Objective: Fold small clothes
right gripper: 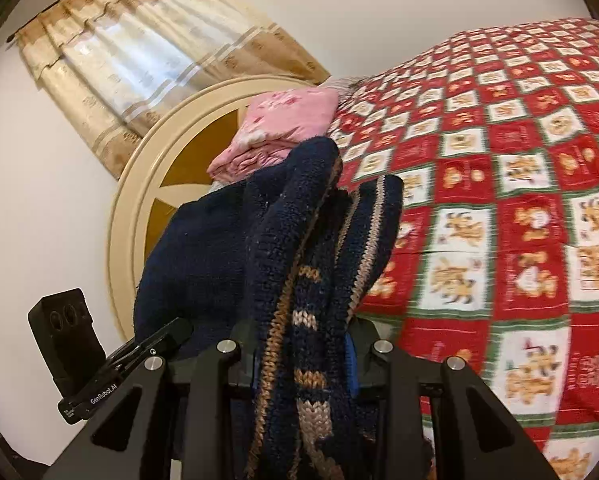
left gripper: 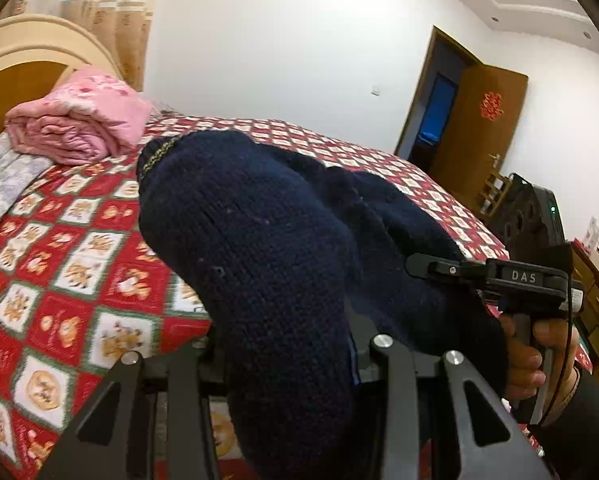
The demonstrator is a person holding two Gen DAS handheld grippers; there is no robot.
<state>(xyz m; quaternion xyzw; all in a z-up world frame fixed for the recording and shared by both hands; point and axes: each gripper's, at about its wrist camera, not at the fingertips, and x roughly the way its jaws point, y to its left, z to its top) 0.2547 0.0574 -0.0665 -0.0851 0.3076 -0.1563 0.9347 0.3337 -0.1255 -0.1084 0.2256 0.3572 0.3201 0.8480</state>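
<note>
A small navy knitted sweater [left gripper: 259, 240] with tan-striped trim hangs lifted above the bed, bunched between both grippers. My left gripper [left gripper: 287, 364] is shut on its plain navy fabric, which drapes over the fingers and hides them. My right gripper [right gripper: 303, 360] is shut on the striped hem edge of the sweater [right gripper: 299, 264]; its fingers are hidden by the knit. The right gripper also shows in the left wrist view [left gripper: 427, 266], held by a hand at the sweater's right side. The left gripper's body shows at the lower left of the right wrist view [right gripper: 111, 372].
The bed carries a red, white and green patchwork quilt [left gripper: 59, 272] [right gripper: 499, 200]. A folded pink blanket [left gripper: 79, 124] [right gripper: 283, 128] lies by the round headboard [right gripper: 147, 184]. A curtain hangs behind, an open wooden door [left gripper: 471, 120] and furniture stand at the right.
</note>
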